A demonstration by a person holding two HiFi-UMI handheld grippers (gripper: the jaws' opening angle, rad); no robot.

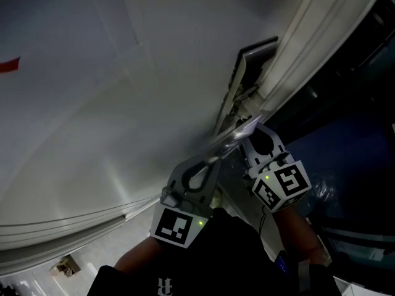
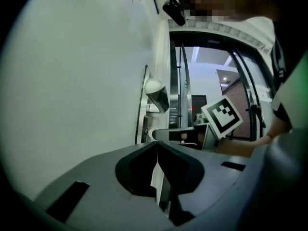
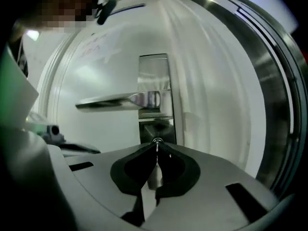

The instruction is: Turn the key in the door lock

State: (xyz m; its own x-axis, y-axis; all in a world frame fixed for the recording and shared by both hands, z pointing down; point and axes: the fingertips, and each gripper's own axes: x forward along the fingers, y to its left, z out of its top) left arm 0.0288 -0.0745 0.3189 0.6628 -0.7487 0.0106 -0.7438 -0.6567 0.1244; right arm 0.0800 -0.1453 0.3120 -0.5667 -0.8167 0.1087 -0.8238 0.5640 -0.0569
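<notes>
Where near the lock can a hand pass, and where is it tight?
Free: bare door panel left of the lever handle. Crowded: under the handle, where the right claw grips the key and the left claw sits close.

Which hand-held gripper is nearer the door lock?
Right. The right hand-held gripper pinches the key at the door lock; the left hand-held gripper sits aside, by the lever handle.

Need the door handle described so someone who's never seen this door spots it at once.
On the white door, find the tall metal plate near its edge. The handle is the long silver lever sticking out sideways from that plate. Unlike the small key just below, pinched by the right gripper, it is long, flat and horizontal.
</notes>
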